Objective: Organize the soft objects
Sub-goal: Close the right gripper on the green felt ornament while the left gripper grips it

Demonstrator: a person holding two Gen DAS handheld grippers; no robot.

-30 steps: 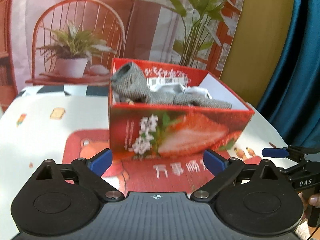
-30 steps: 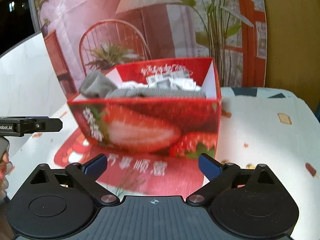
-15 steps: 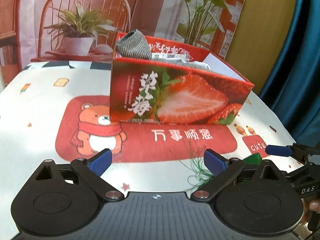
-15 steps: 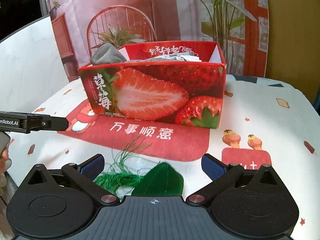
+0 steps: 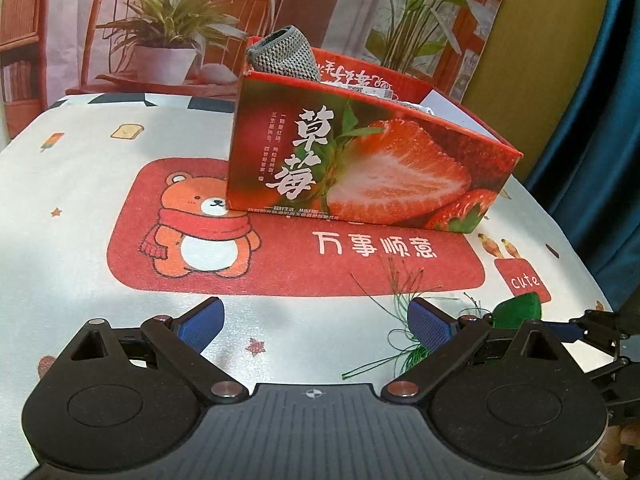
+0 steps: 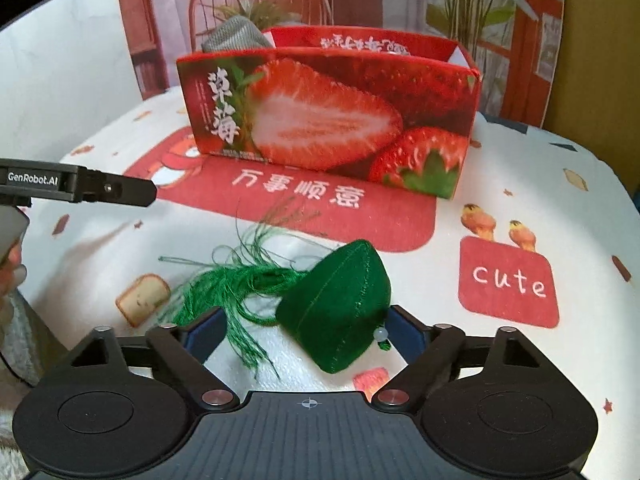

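You see a glossy printed cardboard box (image 6: 328, 116), a grey ribbed knit sock (image 5: 282, 56), a green velvety pouch (image 6: 340, 300) with silky tassel threads (image 6: 224, 284), and matt printed cloth (image 5: 80, 200) over your bench.

The strawberry box (image 6: 328, 120) stands on the tablecloth (image 6: 520, 184), toward its far side. In the box, at its far left corner, a knitted sock (image 5: 282, 56) rises above the rim; other things lie further right inside, too hidden to tell apart. Before the box, nearer the cameras, the stuffed pouch (image 6: 340, 308) lies on the cloth, its tassel (image 6: 236, 284) trailing left. The right gripper (image 6: 308, 334) sits before the box with the pouch between its fingers; contact with the pads is unclear. The left gripper (image 5: 314, 324) is left of the pouch, before the box's left half, nothing between its fingers.
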